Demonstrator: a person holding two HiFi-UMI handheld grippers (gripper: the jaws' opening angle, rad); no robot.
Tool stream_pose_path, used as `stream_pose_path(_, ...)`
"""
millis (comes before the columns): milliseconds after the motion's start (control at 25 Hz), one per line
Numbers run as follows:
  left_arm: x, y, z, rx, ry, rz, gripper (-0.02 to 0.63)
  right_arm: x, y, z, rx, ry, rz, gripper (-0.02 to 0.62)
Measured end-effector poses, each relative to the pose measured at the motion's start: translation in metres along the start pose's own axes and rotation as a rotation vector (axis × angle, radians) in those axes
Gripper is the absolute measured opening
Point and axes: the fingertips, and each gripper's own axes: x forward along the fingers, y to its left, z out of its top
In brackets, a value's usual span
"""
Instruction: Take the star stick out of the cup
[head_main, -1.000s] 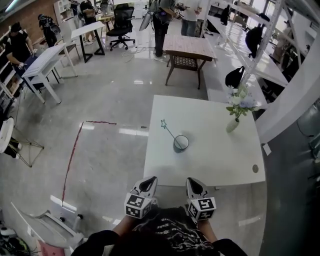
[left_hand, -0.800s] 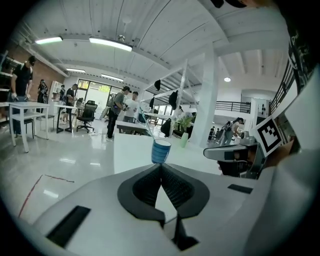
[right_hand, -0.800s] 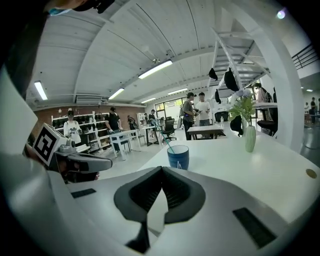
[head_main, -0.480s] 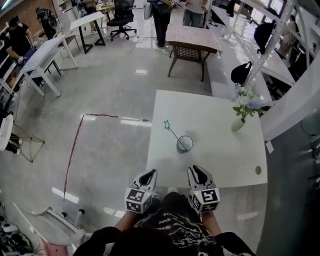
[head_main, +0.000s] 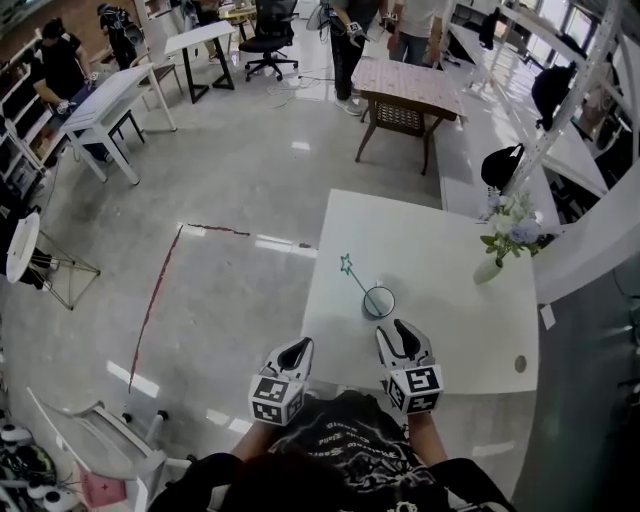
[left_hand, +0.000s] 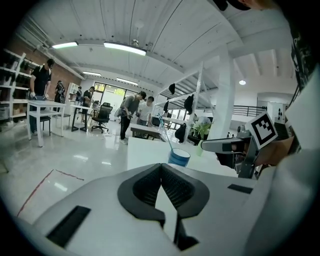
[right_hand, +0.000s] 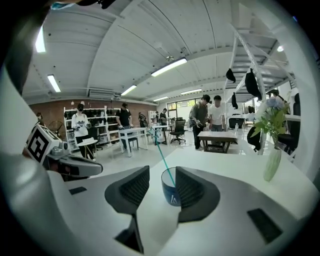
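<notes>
A blue cup (head_main: 379, 301) stands on the white table (head_main: 450, 330) and holds the teal star stick (head_main: 358, 279), which leans up and to the left with its star (head_main: 347, 263) at the top. My right gripper (head_main: 400, 331) is over the table's near edge just short of the cup. Its jaws are opening and nothing is between them. In the right gripper view the cup (right_hand: 170, 192) and the stick (right_hand: 162, 156) show beyond the gap of the right gripper (right_hand: 162, 173). My left gripper (head_main: 296, 351) hangs off the table's left front, shut (left_hand: 161, 166) and empty.
A vase of flowers (head_main: 491, 266) stands at the table's far right edge, and a small round spot (head_main: 519, 364) marks its near right. A brown table (head_main: 408, 85), white desks and people are further back. A red line (head_main: 150, 310) runs along the floor at left.
Both grippers have moved forward toward the table. The right one now reaches over the near edge close to the cup. The cup and stick have stayed put.
</notes>
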Motion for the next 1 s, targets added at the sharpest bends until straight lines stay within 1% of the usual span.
stream_pose_path(240,0.000,0.007,0.001,0.001,-0.015,0.043,0.019,0.034,-0.008,0.016,-0.061,0.010,0.045,0.172)
stream_pose_path(440,-0.009,0.019,0.003,-0.012,-0.032,0.096,0.020,0.063,-0.005,0.029,-0.132,0.034,0.091,0.175)
stream_pose_path(800,-0.025,0.037,0.001,-0.042,-0.046,0.213,0.020,0.110,-0.002,0.024,-0.231,0.137,0.176,0.176)
stream_pose_path(1000,-0.025,0.040,0.001,-0.061,-0.054,0.252,0.019,0.127,-0.004,0.015,-0.271,0.203,0.196,0.176)
